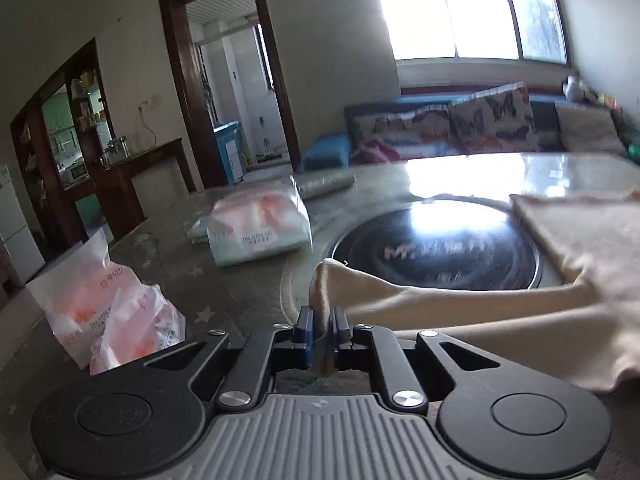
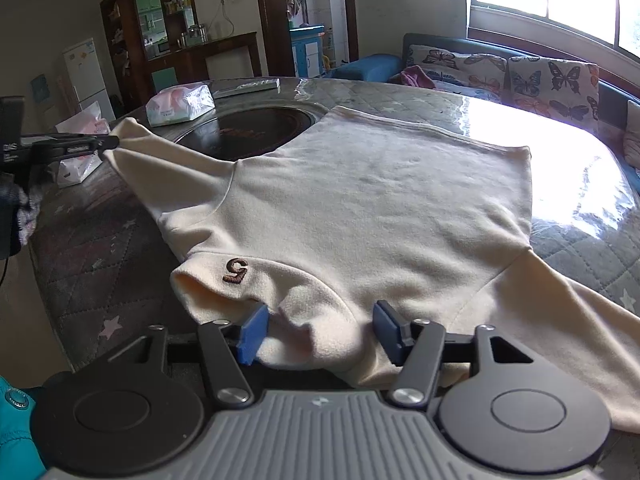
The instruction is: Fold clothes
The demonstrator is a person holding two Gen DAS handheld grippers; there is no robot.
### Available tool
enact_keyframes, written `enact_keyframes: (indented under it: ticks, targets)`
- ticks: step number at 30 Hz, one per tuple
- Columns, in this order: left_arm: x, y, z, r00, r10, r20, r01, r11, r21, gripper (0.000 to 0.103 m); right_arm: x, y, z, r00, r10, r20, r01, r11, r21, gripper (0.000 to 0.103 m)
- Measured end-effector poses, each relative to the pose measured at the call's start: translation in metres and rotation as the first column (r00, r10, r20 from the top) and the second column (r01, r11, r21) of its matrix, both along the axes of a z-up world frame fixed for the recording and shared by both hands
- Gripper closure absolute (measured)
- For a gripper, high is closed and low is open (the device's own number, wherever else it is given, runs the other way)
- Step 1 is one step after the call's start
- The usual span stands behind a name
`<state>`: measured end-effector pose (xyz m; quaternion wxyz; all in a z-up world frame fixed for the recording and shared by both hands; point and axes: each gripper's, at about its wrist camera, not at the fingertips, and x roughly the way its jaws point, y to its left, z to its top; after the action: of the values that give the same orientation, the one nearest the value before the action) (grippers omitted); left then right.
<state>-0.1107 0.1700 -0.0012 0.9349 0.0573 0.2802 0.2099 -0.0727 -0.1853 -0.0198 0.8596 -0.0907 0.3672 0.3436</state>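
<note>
A cream sweatshirt (image 2: 380,200) with a brown "5" at the collar lies spread on the round table (image 2: 100,264), its back up. My left gripper (image 1: 322,330) is shut on the end of its left sleeve (image 1: 420,300) and holds it a little above the table; it also shows in the right wrist view (image 2: 108,144) at the far left. My right gripper (image 2: 320,334) is open, its blue pads on either side of the collar at the table's near edge, the cloth bunched between them.
A black hotplate (image 1: 436,248) is set in the table's middle, part under the sweatshirt. Tissue packs (image 1: 260,228) and plastic bags (image 1: 112,312) lie on the table's left side. A sofa with butterfly cushions (image 2: 520,76) stands beyond, under the window.
</note>
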Motion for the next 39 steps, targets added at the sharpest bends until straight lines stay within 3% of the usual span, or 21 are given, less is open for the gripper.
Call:
enact_keyframes:
  ticks: [2,4,8,11,15,20,25,30,35,39]
  targets:
    - [0.006,0.002,-0.013,0.998,0.024,-0.054,-0.022,0.999,0.025,0.094,-0.001,0.001,0.0,1.0,0.003,0.005,-0.003,1.0,-0.005,0.041]
    - [0.008,0.008,-0.021,0.996,0.032,-0.079,-0.032,0.999,0.005,0.093,-0.001,0.0,0.002,1.0,0.002,0.001,-0.002,1.0,-0.001,0.041]
    - [0.007,0.012,-0.014,0.996,0.061,-0.069,-0.06,0.998,0.019,0.081,-0.003,-0.004,0.014,1.0,-0.001,0.013,0.001,1.0,0.03,0.041]
    - [0.005,0.006,-0.001,0.997,0.058,-0.042,-0.058,0.998,-0.012,0.075,-0.003,-0.004,0.025,0.999,-0.01,0.041,0.008,0.999,0.042,0.041]
    - [0.009,-0.029,0.017,0.993,-0.115,0.014,0.116,0.991,-0.07,0.075,0.004,0.018,0.032,0.996,0.029,0.082,-0.031,0.999,0.018,0.041]
    - [0.028,-0.08,0.011,0.939,-0.345,-0.007,0.337,0.922,-0.189,0.074,0.012,0.062,0.025,0.984,0.132,0.117,-0.128,0.991,-0.038,0.041]
    - [0.038,-0.126,-0.004,0.878,-0.475,-0.05,0.463,0.873,-0.155,0.073,0.007,0.091,0.011,0.97,0.207,0.13,-0.192,0.975,-0.115,0.041]
    - [0.035,-0.139,-0.018,0.862,-0.498,-0.098,0.493,0.867,-0.071,0.073,-0.013,0.09,0.003,0.958,0.262,0.121,-0.243,0.958,-0.149,0.041]
    - [0.033,-0.131,-0.015,0.869,-0.483,-0.111,0.479,0.876,-0.062,0.071,-0.019,0.061,0.018,0.972,0.204,0.119,-0.2,0.979,-0.046,0.041]
    - [0.034,-0.13,-0.002,0.873,-0.48,-0.088,0.475,0.877,-0.069,0.07,-0.001,0.022,0.023,0.994,0.026,0.11,-0.028,0.999,0.018,0.041]
